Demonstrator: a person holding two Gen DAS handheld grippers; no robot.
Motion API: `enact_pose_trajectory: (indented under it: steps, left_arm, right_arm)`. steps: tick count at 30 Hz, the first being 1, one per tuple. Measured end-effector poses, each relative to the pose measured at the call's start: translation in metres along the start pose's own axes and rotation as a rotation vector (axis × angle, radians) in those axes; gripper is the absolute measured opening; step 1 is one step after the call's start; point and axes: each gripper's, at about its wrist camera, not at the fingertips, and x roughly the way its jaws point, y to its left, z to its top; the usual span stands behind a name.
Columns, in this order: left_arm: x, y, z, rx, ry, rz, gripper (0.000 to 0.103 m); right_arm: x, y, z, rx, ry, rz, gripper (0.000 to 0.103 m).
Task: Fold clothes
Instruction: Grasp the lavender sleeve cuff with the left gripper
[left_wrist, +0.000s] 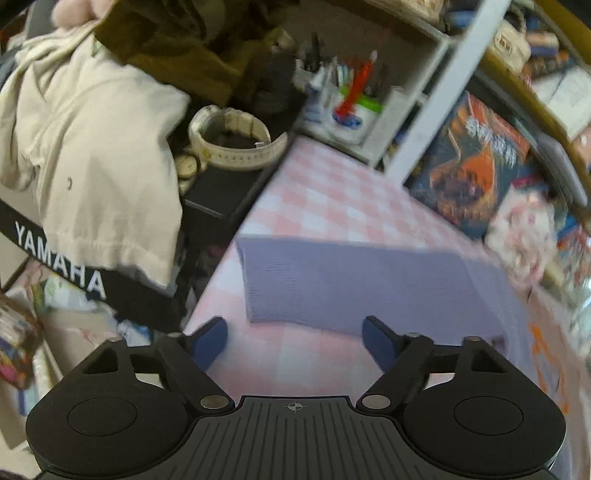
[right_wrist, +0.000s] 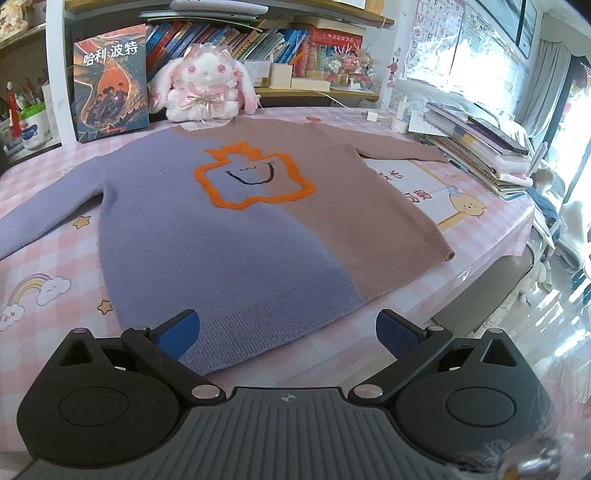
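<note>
1. One worktop (right_wrist: 44, 236) fills the scene, covered in a pink-and-white checked cloth printed with a rainbow, clouds and stars on its near left.
2. A knitted sweater (right_wrist: 229, 236) lies flat and face up across the middle of the worktop, its left half lilac and its right half dusty pink, hem near and neckline far. An orange outlined figure with a dark smile sits on the chest. The lilac sleeve stretches out to the left, the pink sleeve to the right.
3. A stack of books and notebooks (right_wrist: 476, 147) lies at the far right, and the pink cuff reaches its edge.
4. A book with a dragon cover (right_wrist: 110, 81) stands upright at the far left, propped against the shelf.
5. A white-and-pink plush rabbit (right_wrist: 205, 86) sits just right of that book, touching the sweater's neckline.
6. The right gripper (right_wrist: 288, 332) hovers over the near hem, jaws spread wide, holding nothing; its left finger overlaps the lilac ribbing.
7. The left gripper (left_wrist: 295, 341) is spread as well and empty, above the checked cloth just short of the lilac sleeve (left_wrist: 351, 288). That view is blurred.
8. A pen pot (left_wrist: 351, 107) stands far beyond the sleeve, on the shelf.
</note>
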Motion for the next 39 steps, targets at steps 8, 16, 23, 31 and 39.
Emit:
enact_pose_trajectory:
  steps: [8,16,23,31,39]
  left_arm:
    - [0.019,-0.001,0.01,-0.142,-0.021,-0.096,0.066]
    - [0.033,-0.021,0.011,-0.209,0.044,-0.185,0.065]
    - [0.036,-0.008,0.019,-0.264,0.017,-0.1,0.032]
    - [0.038,0.002,0.026,-0.316,-0.013,-0.046,0.032]
    - [0.041,-0.002,0.023,-0.346,-0.04,0.034,0.003]
  right_arm:
    - [-0.003,-0.016,-0.001,0.031,0.007,-0.059,0.103]
    - [-0.003,-0.023,-0.001,0.048,0.01,-0.078,0.103]
    - [-0.001,-0.022,0.002,0.043,0.0,-0.067,0.103]
    - [0.007,-0.023,0.012,0.03,-0.017,-0.044,0.103]
    - [0.031,-0.04,0.03,0.022,-0.033,-0.014,0.103]
